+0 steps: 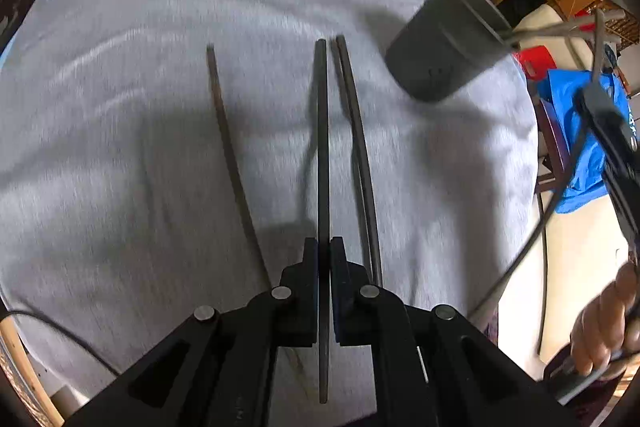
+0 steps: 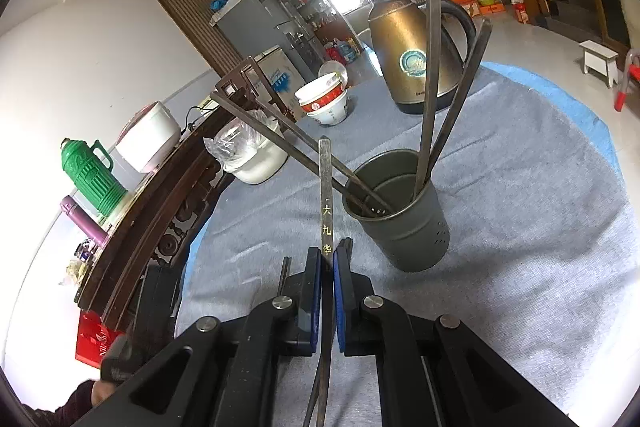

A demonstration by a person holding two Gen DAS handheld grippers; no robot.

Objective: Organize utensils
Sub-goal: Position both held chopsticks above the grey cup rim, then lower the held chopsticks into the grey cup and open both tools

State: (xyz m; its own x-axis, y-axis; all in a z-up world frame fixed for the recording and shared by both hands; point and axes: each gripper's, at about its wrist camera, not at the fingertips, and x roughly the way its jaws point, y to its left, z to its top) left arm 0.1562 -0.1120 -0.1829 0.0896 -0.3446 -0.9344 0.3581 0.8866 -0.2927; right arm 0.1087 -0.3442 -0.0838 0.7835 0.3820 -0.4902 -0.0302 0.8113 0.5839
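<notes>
My left gripper (image 1: 324, 247) is shut on a dark chopstick (image 1: 322, 131) that points forward over the grey tablecloth. Two more dark chopsticks lie on the cloth: one to its right (image 1: 358, 147) and one to its left (image 1: 230, 155). A grey perforated holder cup (image 1: 444, 47) stands at the upper right with several chopsticks in it. My right gripper (image 2: 328, 251) is shut on a chopstick with gold characters (image 2: 326, 195), held upright just left of the holder cup (image 2: 400, 211), which holds several chopsticks (image 2: 430, 87).
A bronze kettle (image 2: 412, 55) stands behind the cup, stacked bowls (image 2: 326, 99) and a white lidded pot (image 2: 256, 159) further left. The table edge (image 1: 532, 131) drops off at the right. A wooden sideboard (image 2: 160, 207) with a green flask borders the table.
</notes>
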